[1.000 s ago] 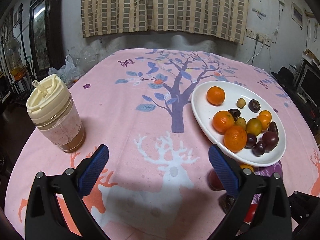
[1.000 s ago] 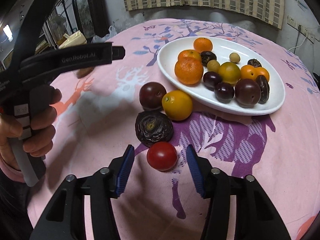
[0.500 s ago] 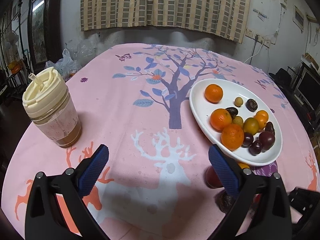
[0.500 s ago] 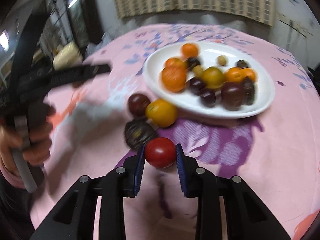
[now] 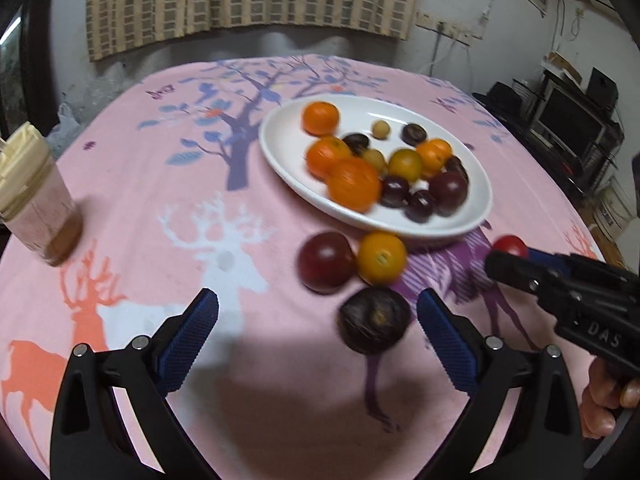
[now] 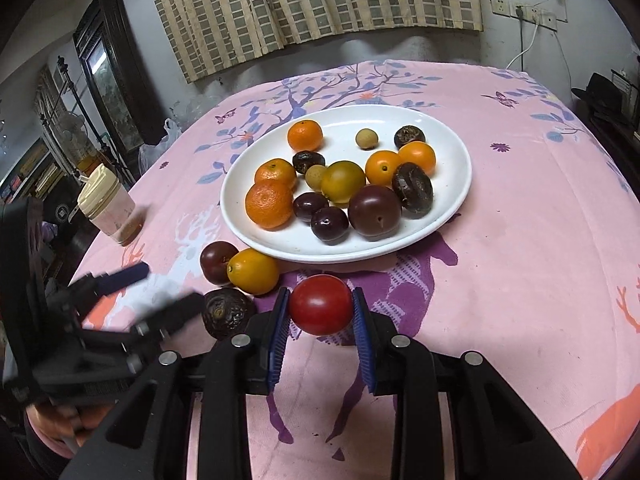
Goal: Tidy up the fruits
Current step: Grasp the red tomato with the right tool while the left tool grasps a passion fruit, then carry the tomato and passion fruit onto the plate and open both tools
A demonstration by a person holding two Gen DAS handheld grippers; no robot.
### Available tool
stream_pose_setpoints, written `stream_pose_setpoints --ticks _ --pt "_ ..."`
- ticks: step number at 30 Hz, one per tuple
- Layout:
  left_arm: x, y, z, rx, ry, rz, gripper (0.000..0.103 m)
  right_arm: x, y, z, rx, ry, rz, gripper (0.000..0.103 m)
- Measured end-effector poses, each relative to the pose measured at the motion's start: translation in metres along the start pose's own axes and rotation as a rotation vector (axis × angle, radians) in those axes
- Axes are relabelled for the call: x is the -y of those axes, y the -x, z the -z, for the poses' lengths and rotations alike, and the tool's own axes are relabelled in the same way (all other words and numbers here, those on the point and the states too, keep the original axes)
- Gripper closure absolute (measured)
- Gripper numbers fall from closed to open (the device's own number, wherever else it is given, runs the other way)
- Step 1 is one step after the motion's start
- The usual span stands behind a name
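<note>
- At the far left, a lidded cup point(image 6: 109, 207) with a cream cap stood near the edge of the round table point(image 6: 520, 216), which was covered in a pink cloth printed with deer and a tree.
- Your left gripper point(image 5: 318, 332) hovered low over the cloth with its blue pads spread wide and nothing between them; it looked blurred in the right wrist view.
- Just ahead of that gripper, toward its right finger, a wrinkled dark fruit point(image 5: 374, 320) lay on the cloth.
- Beyond it, a dark red plum point(image 5: 326, 262) and a yellow-orange fruit point(image 5: 381, 257) sat side by side, touching, just beside the near rim of the plate.
- The white oval plate point(image 6: 452, 128) sat in the middle of the table, holding a cluster of oranges, small dark plums, a large purple plum, two pale round fruits and wrinkled dark fruits.
- To the right of the loose fruits, your right gripper point(image 6: 321, 307) had just been closing and clamped a red tomato point(image 6: 321, 305) between its blue pads.
- The tomato was held near the plate's front rim, not over the plate; whether it was clear of the cloth could not be told.
- At the far right of the left wrist view, your right hand point(image 5: 604, 404) was wrapped around that gripper's black handle.
</note>
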State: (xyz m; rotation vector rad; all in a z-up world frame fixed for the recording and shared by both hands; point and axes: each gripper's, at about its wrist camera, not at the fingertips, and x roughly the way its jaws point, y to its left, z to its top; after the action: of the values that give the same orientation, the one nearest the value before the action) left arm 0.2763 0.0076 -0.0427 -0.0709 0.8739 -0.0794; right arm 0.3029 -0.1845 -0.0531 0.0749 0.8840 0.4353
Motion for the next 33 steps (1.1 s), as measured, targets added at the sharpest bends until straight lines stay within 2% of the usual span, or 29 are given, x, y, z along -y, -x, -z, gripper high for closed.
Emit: stream_pose_setpoints --ticks 1,3,6,9,13,18,22,27,29,33 --pt "0.004 -0.001 0.003 -0.003 -0.005 0.007 0.007 -0.001 0.0 0.001 -0.004 0.002 0.0 0.072" --pt "0.01 -0.003 0.006 -0.011 -0.02 0.02 0.02 -0.002 -0.003 0.001 -0.012 0.003 -0.001 0.072" --pt "0.02 -0.013 0.011 -0.051 -0.052 0.046 0.033 -0.001 -0.004 0.002 -0.021 -0.002 0.0 0.072" --pt "0.026 -0.019 0.013 -0.064 -0.08 0.037 0.038 -0.001 -0.004 0.002 -0.02 -0.002 0.0 0.072" --pt "0.027 -0.024 0.013 -0.063 -0.088 0.016 0.039 -0.002 -0.005 0.002 -0.026 0.006 -0.003 0.072" --pt "0.029 -0.029 0.015 -0.077 -0.104 0.042 0.057 -0.001 -0.007 0.002 -0.032 0.005 0.002 0.072" --pt "0.032 -0.025 0.019 -0.067 -0.124 0.026 0.058 0.002 -0.01 0.003 -0.04 -0.003 0.013 0.072" --pt "0.022 -0.009 0.02 -0.054 -0.062 0.108 0.058 0.0 -0.011 0.004 -0.041 0.009 0.005 0.072" --pt "0.018 0.001 0.016 -0.032 -0.038 0.164 0.058 -0.002 -0.01 0.004 -0.04 0.015 -0.033 0.072" --pt "0.012 0.015 -0.006 0.031 -0.051 0.192 0.058 -0.008 0.0 0.002 0.038 0.037 -0.092 0.072"
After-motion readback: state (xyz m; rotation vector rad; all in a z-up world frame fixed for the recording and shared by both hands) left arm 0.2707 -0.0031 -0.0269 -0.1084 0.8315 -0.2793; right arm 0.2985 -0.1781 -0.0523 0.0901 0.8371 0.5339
